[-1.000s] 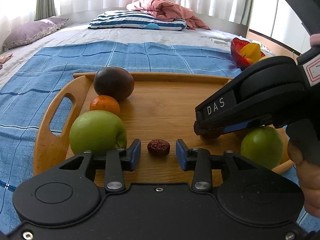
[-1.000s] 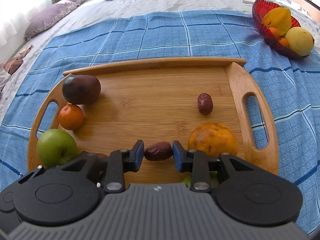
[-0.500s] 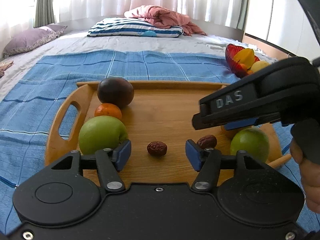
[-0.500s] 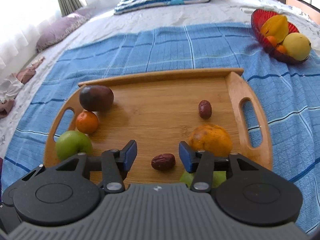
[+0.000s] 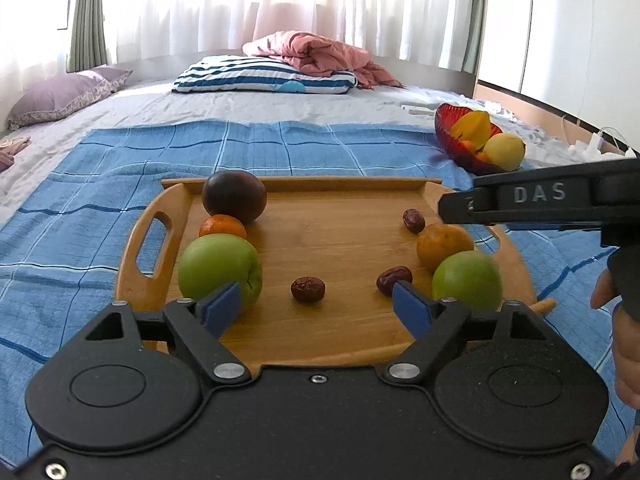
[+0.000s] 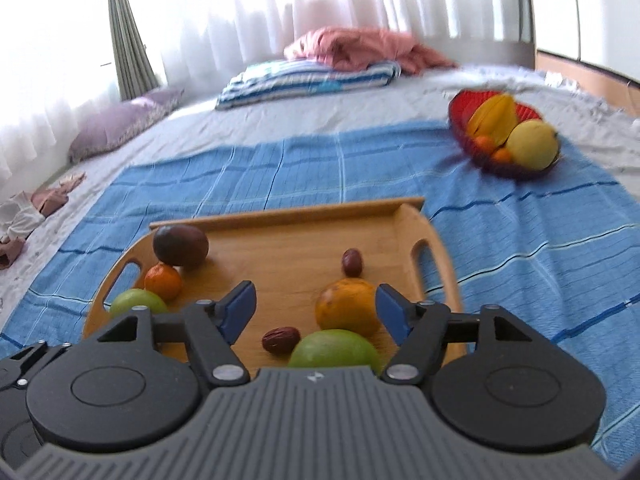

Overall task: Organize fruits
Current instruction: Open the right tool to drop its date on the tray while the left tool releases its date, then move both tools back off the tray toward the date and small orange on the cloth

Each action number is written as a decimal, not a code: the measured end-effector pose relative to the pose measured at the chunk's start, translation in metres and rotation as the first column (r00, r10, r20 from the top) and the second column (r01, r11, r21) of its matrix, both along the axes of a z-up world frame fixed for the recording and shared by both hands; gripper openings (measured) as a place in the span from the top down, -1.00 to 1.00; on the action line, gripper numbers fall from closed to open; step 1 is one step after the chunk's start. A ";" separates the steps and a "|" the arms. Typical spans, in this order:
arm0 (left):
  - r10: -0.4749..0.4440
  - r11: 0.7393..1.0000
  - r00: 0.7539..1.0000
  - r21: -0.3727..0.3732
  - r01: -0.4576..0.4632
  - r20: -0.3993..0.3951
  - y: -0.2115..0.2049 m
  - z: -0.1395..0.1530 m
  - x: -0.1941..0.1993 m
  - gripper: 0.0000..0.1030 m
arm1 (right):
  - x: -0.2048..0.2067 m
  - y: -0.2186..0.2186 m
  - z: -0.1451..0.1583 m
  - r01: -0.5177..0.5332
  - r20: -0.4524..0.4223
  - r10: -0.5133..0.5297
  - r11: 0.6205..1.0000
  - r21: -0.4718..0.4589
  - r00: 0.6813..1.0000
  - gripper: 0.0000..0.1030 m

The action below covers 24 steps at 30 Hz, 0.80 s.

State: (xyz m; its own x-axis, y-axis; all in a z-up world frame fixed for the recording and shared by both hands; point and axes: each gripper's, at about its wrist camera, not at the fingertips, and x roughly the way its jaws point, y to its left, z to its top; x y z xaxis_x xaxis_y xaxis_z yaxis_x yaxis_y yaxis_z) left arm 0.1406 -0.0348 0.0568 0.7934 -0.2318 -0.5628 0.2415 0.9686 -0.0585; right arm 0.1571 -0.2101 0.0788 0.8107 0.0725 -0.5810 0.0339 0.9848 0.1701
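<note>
Both wrist cams sit low at near edge of wooden tray [image 5: 132, 256], facing bed head; right cam is more to the right. Shared: tray [image 6: 436, 256], red fruit bowl [image 5: 448, 136].

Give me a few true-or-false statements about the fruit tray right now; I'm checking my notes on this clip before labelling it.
1. Both tools, left and right, are open and hold nothing. True.
2. Three red dates lie on the wooden tray. True: one in the middle, one beside the right green apple, one at the far right.
3. The red bowl sits on the tray. False: it rests on the blue blanket, off the tray.
4. The dark purple fruit is in the tray's near right corner. False: far left corner.
5. The small orange lies between the purple fruit and the left green apple. True.
</note>
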 end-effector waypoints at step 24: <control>0.011 1.000 1.000 -0.019 -0.011 0.010 0.021 -0.011 -0.058 -0.86 | -0.089 0.002 -0.037 0.064 0.209 -0.046 0.995 -0.081 0.977 -0.82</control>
